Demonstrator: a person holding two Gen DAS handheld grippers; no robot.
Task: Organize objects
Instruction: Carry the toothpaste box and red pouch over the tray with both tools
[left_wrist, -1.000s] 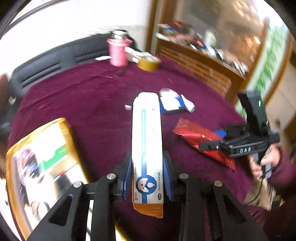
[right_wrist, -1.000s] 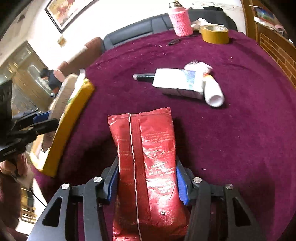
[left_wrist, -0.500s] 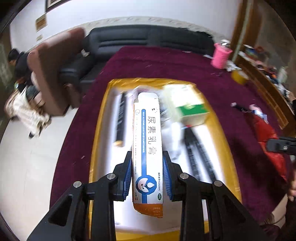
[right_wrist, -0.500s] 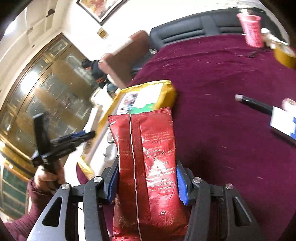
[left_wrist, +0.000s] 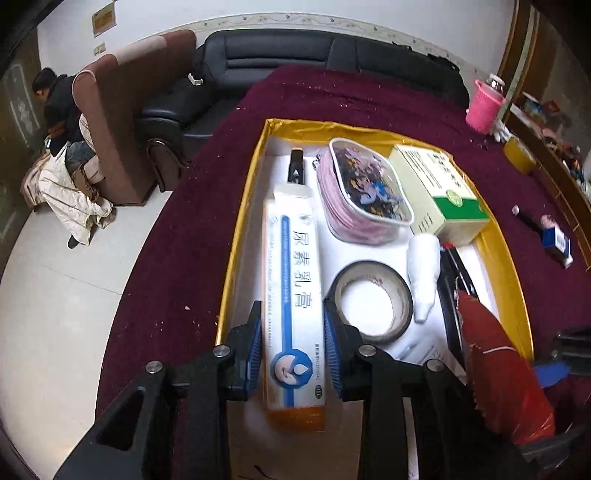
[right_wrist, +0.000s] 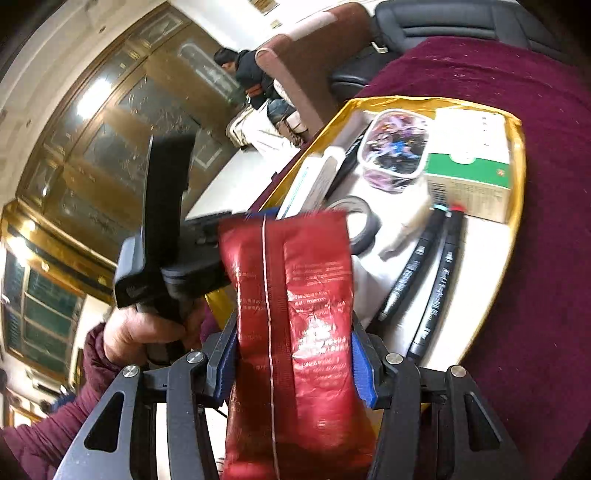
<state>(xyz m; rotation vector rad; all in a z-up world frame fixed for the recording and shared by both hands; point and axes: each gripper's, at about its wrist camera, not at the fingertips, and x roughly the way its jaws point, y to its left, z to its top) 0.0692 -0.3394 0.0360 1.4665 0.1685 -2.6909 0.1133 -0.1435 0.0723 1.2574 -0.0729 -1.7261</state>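
Observation:
My left gripper (left_wrist: 293, 347) is shut on a long white and blue ointment box (left_wrist: 291, 291), held over the left side of the gold-rimmed white tray (left_wrist: 240, 236). A red foil packet (right_wrist: 295, 314) sits clamped in my right gripper (right_wrist: 293, 360), above the tray's near end (right_wrist: 515, 206). The same packet (left_wrist: 502, 373) shows at the lower right of the left wrist view. The left gripper's body (right_wrist: 166, 236) and the hand holding it appear left of the packet in the right wrist view.
The tray holds a pink patterned pouch (left_wrist: 364, 195), a green and white box (left_wrist: 439, 192), a tape roll (left_wrist: 373, 301), a white bottle (left_wrist: 424, 277) and black pens (right_wrist: 424, 273). On the maroon cloth lie a blue and white box (left_wrist: 557, 245) and a pink cup (left_wrist: 484, 110). A person sits far left.
Both grippers swung left from the cloth to above the tray, each still holding its item. The left one sank closer to the tray floor.

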